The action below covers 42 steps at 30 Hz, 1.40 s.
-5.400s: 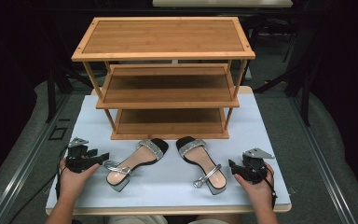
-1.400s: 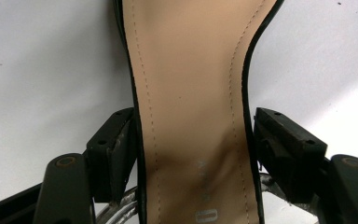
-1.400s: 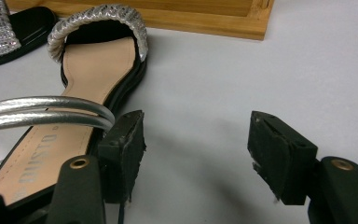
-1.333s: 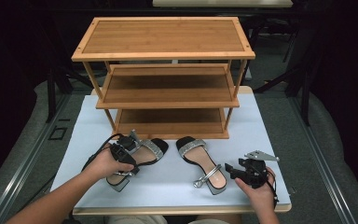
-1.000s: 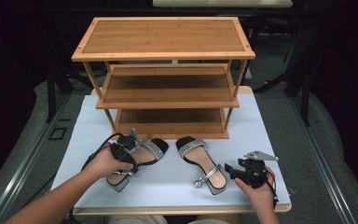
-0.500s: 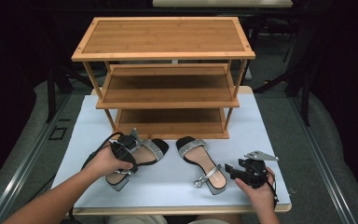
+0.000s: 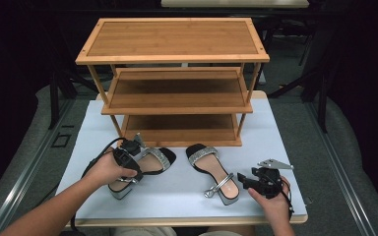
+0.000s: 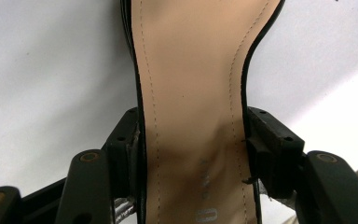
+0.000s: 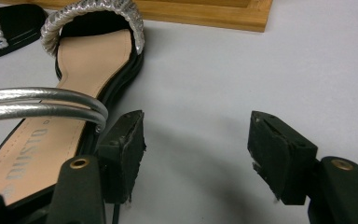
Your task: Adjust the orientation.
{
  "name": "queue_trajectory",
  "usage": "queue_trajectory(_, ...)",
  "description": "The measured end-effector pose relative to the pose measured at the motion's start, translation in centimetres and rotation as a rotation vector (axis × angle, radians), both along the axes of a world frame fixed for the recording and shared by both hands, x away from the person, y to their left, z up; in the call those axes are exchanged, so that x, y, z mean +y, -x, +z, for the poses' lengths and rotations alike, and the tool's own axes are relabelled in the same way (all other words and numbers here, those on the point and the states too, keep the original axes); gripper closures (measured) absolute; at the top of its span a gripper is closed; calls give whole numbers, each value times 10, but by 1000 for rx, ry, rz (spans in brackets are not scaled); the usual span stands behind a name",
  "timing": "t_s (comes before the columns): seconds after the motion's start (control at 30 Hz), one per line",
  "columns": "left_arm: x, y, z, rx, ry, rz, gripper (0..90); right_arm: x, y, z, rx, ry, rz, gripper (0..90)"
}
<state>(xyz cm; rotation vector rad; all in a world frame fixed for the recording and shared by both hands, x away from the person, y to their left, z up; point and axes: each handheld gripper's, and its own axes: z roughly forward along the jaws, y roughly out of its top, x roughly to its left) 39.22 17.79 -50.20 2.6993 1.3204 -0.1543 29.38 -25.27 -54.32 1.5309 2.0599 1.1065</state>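
Two flat sandals with tan stitched insoles, black edges and glittery silver straps lie on the smooth white tabletop (image 7: 285, 147) in front of the slatted bamboo shoe rack (image 7: 177, 78). The left tongs (image 8: 193, 144) straddle the narrow waist of the left sandal (image 7: 142, 164) near the tabletop's front-left, pads against its black edges. The right tongs (image 9: 196, 140) gape empty just beside the right sandal (image 7: 214, 169), with bare tabletop toward the front-right corner.

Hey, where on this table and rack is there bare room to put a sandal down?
All three shelves of the rack are bare. The white mat is free right of the rack. It is crowded in front, where the left gripper straddles the left sandal, beside the right sandal.
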Motion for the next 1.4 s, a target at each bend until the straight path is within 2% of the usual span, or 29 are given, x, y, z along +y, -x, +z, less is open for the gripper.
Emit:
queue_trajectory(0.2, 7, 0, 8, -22, 11, 17, 432, -1, 0, -1, 1, 0, 0, 355)
queue_trajectory(0.43, 12, -7, 15, -34, 33, 44, 432, 0, 0, -1, 1, 5, -2, 354)
queue_trajectory(0.73, 0, -26, 9, -68, 55, 101, 433, -1, -1, -1, 1, 1, -5, 353)
queue_trajectory(0.9, -11, -44, 4, -100, 72, 156, 433, -3, -1, -2, 2, 0, -10, 353)
queue_trajectory(0.93, -11, -44, 4, -100, 72, 156, 433, -3, -1, -2, 2, 0, -10, 353)
queue_trajectory(1.0, -14, -49, 1, -96, 83, 195, 433, -4, -1, -2, 3, -1, -10, 353)
queue_trajectory(1.07, -16, -53, 0, -107, 90, 213, 433, -4, -1, -2, 3, -2, -10, 353)
queue_trajectory(1.1, -9, -66, -1, -156, 76, 39, 434, -4, -1, -2, 3, -2, -10, 353)
queue_trajectory(1.13, -9, -66, -1, -156, 76, 39, 433, -4, -1, -2, 4, -2, -11, 353)
queue_trajectory(1.17, -10, -67, -2, -157, 79, 50, 433, -4, -1, -2, 4, -2, -11, 353)
queue_trajectory(1.2, -24, -56, -2, -110, 100, 296, 433, -4, -1, -2, 4, -1, -11, 353)
queue_trajectory(1.23, -12, -69, -3, -165, 86, 66, 433, -4, -1, -3, 3, -3, -11, 353)
queue_trajectory(1.27, -13, -69, -4, -163, 91, 86, 432, -4, -1, -3, 3, -3, -11, 353)
queue_trajectory(1.3, -28, -56, -4, -106, 119, 359, 432, -4, -1, -3, -2, 0, -18, 353)
queue_trajectory(1.33, -30, -56, -4, -99, 123, 384, 432, -4, -1, -3, -3, 1, -19, 353)
queue_trajectory(1.37, -27, -57, -5, -114, 106, 333, 429, -4, -1, -3, 2, 1, -18, 353)
queue_trajectory(1.4, -27, -57, -5, -114, 106, 333, 428, -4, -1, -3, 2, 1, -18, 353)
